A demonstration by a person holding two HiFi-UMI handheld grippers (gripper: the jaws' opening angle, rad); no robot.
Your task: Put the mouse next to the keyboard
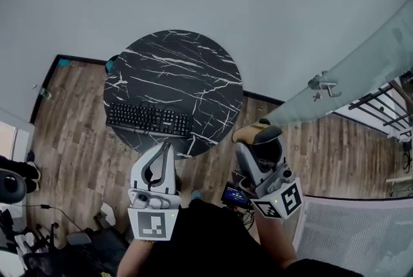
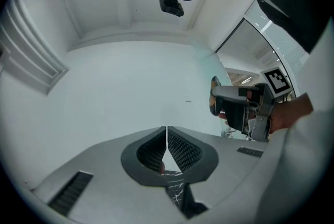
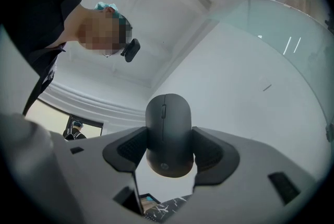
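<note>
A black keyboard [image 1: 148,119] lies on the near left part of a round black marble table [image 1: 193,75]. A dark grey mouse [image 3: 168,131] is clamped between my right gripper's [image 3: 168,150] two pads, raised and pointing upward toward the ceiling. In the head view the mouse [image 1: 259,134] and right gripper [image 1: 258,141] hover off the table's near right edge, over the wooden floor. My left gripper [image 1: 169,148] is shut on nothing, just beyond the table's near edge, close to the keyboard's right end. Its jaws [image 2: 166,134] meet tip to tip.
A wooden floor [image 1: 77,140] surrounds the table, with a pale wall behind it. A curved glass panel with a handle [image 1: 322,85] stands to the right. Chair bases and cables [image 1: 26,205] sit at the left. A small lit screen [image 1: 233,195] hangs by my body.
</note>
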